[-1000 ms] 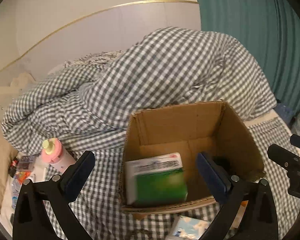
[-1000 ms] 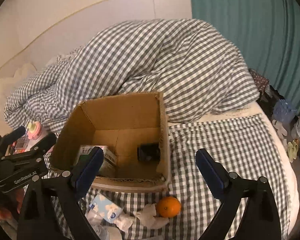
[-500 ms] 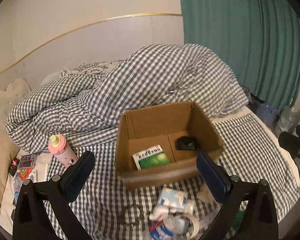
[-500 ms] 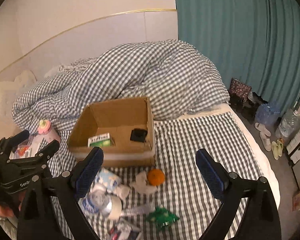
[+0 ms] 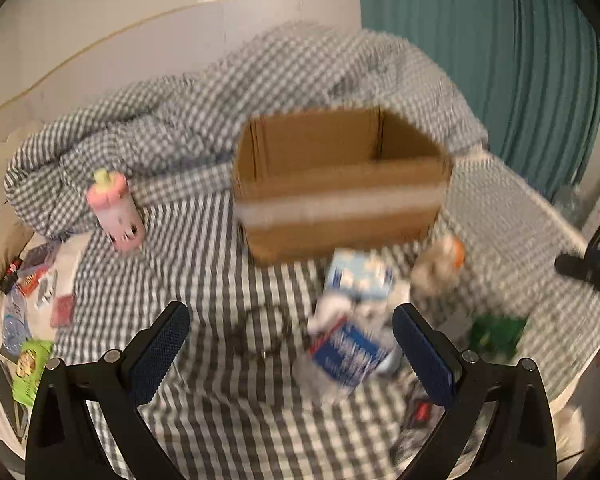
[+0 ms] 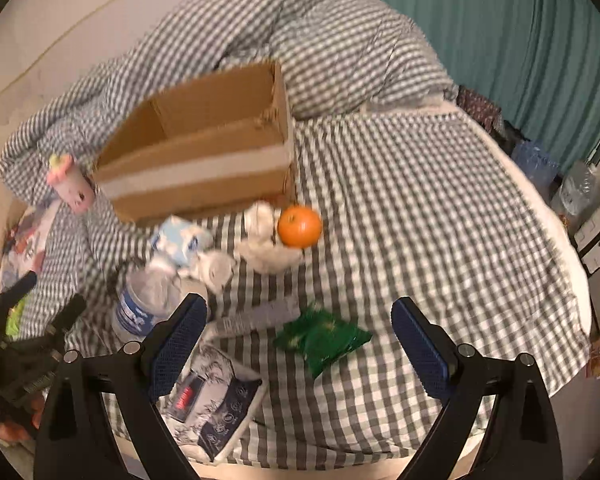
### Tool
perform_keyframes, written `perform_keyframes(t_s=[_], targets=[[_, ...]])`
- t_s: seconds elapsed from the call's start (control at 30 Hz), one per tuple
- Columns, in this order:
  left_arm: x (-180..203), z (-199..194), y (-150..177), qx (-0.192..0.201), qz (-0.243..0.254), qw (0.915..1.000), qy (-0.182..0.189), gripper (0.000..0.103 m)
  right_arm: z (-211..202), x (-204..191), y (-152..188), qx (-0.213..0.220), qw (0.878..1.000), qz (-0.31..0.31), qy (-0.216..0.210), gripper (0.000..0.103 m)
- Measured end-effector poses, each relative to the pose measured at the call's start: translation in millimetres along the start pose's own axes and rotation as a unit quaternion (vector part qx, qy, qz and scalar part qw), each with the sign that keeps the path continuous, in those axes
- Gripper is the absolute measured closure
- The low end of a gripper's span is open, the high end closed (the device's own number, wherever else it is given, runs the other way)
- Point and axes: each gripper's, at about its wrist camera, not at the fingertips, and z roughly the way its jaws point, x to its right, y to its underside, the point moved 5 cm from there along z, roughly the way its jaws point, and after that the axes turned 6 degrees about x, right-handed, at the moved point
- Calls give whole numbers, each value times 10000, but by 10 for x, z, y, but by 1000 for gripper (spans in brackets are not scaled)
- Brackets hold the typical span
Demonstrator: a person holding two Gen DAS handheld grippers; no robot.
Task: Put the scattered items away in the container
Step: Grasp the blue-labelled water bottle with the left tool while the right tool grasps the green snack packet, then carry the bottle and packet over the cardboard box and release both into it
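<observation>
Both grippers are spread wide with nothing between their fingers. Ahead of the left gripper (image 5: 290,346), beyond its jaws and a little right of centre, stands the cardboard box (image 5: 340,188) on the checked bedsheet (image 5: 204,280), its mouth open upward; this view is blurred. Just in front of the left gripper's right finger lies a plastic water bottle (image 5: 350,350) with a blue label, and beyond it a pale blue tissue pack (image 5: 358,274) just short of the box. A pink bottle (image 5: 114,210) stands far ahead of the left finger, beside the rumpled duvet (image 5: 172,128). Between the jaws of the right gripper (image 6: 298,338), slightly beyond the tips, lies a green snack packet (image 6: 326,336), with a flat grey strip (image 6: 260,316) just left of it. An orange (image 6: 299,226) rests farther ahead on the centre line, touching crumpled white tissue (image 6: 266,240), both near the box's front corner. Under the right gripper's left finger lies a patterned pouch (image 6: 216,396).
</observation>
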Motion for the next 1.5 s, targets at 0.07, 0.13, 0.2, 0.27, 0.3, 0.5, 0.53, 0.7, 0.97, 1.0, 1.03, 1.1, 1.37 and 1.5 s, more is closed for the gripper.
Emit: perform_keyframes(t_s=[0.07, 0.13, 0.2, 0.27, 0.3, 0.5, 0.53, 0.7, 0.97, 1.0, 1.03, 1.1, 1.37, 1.5], targets=[[75, 142, 218, -99, 199, 9997, 71, 0, 107, 16, 97, -119, 9999, -7, -26, 9], [117, 243, 360, -196, 348, 9991, 122, 0, 205, 61, 176, -242, 9997, 39, -15, 9], [163, 385, 492, -344, 498, 9979, 214, 0, 318, 112, 232, -384, 9992, 136, 28, 9], [207, 502, 540, -449, 619, 9965, 337, 0, 387, 181, 261, -473, 9986, 225, 28, 9], [236, 556, 552, -457, 701, 9956, 412, 0, 413, 212, 263, -505, 9983, 275, 30, 9], [481, 808, 515, -492, 1166, 9898, 651, 0, 545, 342, 255, -620, 9972, 420, 83, 9], [515, 854, 511, -513, 1202, 9893, 653, 0, 573, 347, 254, -659, 9968, 433, 91, 9], [596, 996, 569, -772, 1124, 9873, 816, 31, 746, 377, 336, -917, 9944, 498, 183, 9], [582, 919, 556, -834, 1009, 9890, 688, 31, 1046, 306, 493, -1327, 9899, 503, 24, 9], [563, 893, 547, -843, 986, 9892, 684, 31, 1100, 287, 521, -1404, 9889, 492, 0, 9], [550, 872, 541, -837, 985, 9893, 670, 31, 1147, 270, 551, -1485, 9876, 504, -32, 9], [539, 832, 527, -802, 1011, 9896, 639, 31, 1245, 243, 615, -1639, 9852, 493, -11, 9], [470, 812, 480, -819, 956, 9905, 560, 31, 1270, 239, 670, -1668, 9832, -30, 736, 63], [464, 810, 498, -850, 922, 9904, 587, 31, 1099, 320, 620, -1473, 9871, 171, 610, 76]])
